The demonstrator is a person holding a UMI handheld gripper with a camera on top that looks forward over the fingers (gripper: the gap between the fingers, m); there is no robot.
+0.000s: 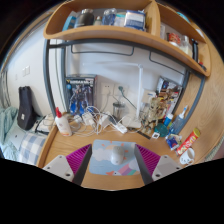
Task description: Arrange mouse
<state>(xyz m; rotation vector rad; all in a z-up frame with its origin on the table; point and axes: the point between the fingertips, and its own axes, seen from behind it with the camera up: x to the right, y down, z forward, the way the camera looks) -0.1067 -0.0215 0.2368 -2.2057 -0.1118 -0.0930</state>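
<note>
A white mouse [116, 153] lies on a light blue mouse pad [104, 167] with a cartoon print, on the wooden desk [62, 152]. My gripper [113, 150] is open, low over the desk. Its magenta pads [81, 158] stand on either side of the mouse pad. The mouse stands between the fingers, with a gap on each side. It rests on the mouse pad, and neither finger touches it.
A white bottle [63, 122], cables and a power strip [112, 125] lie at the back of the desk. Several bottles and small items [172, 128] crowd the right side. A wooden shelf [120, 30] hangs above. A dark bag [25, 105] stands to the left.
</note>
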